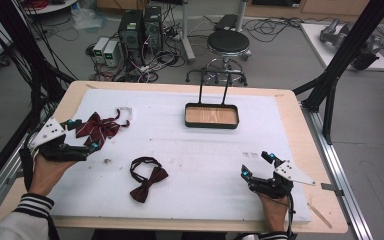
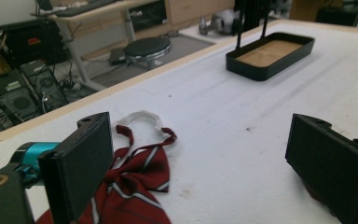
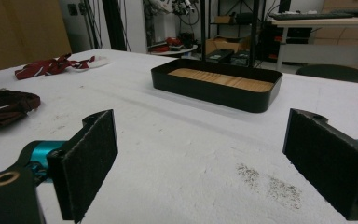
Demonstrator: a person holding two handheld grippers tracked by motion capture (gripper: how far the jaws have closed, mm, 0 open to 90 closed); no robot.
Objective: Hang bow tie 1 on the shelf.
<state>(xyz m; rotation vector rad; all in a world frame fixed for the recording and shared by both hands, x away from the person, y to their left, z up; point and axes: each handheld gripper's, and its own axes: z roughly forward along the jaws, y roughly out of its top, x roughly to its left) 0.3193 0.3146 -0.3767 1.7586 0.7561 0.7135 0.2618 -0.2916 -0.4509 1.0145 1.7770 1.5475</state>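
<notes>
- High view: the left gripper (image 1: 83, 134), black with a grey three-cornered plate, sits at the 9 o'clock edge of the white foam mat (image 1: 190, 145). Its jaws are spread wide and hold nothing.
- Between and just past those jaws lies the dark red striped bow tie with a white neck strap (image 1: 99, 126), flat on the mat, its strap curling toward 1 o'clock.
- A plain dark maroon bow tie with a looped band (image 1: 147, 179) lies near the mat's middle, at about 5 o'clock from the striped one and well apart from it.
- The right gripper (image 1: 256, 164) rests at the mat's 4 o'clock corner, jaws wide apart and empty.
- A black rectangular tray with a wooden floor and tall wire handle (image 1: 211, 124) stands at 12 o'clock on the mat.
- Left gripper view: the striped bow tie (image 2: 135, 177) lies beside the left-hand jaw and runs partly behind it; whether it touches the pad I cannot tell. The tray (image 2: 270, 63) is at 1 o'clock.
- Right gripper view: the open jaws frame bare mat; the tray (image 3: 214, 93) is at 12 o'clock, the maroon tie (image 3: 4, 107) at 9 o'clock, the striped tie (image 3: 51, 66) at 10 o'clock.
</notes>
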